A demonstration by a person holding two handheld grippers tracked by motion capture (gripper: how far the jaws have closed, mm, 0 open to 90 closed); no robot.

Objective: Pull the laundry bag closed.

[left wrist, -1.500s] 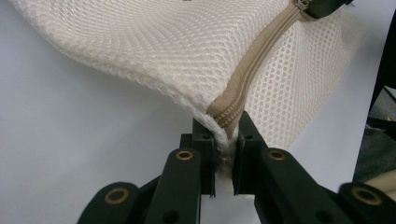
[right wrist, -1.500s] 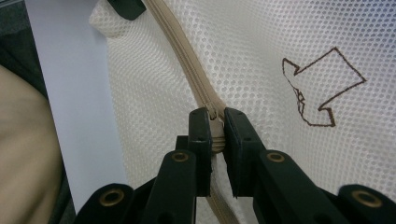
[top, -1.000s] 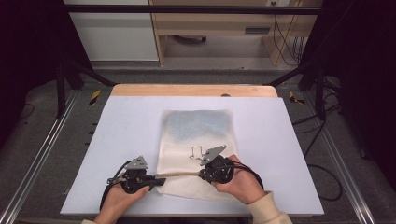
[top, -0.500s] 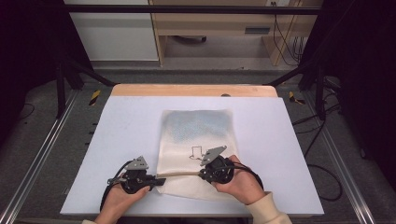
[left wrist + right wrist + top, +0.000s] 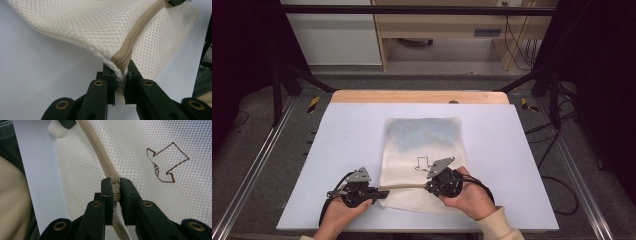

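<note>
- Lying flat on the pale bench, a cream mesh bag sits near the middle, its near edge lifted slightly between the two grippers.
- A tan zipper runs along that near edge; in the high view it shows as a thin tan line stretched from one gripper to the other.
- A small brown outline drawing marks the mesh just beyond the zipper.
- The left gripper has its jaws clenched on the bag's corner, right where the zipper tape ends; mesh and tape are pinched between the pads.
- The right gripper has its jaws clamped on the zipper itself, farther along the bag's edge.
- In the high view, the left gripper sits at the bag's near left corner and the right gripper over the near edge, each held in a hand coming in from the bottom.
- Beyond the bench's far wooden edge stands a pale cabinet.
</note>
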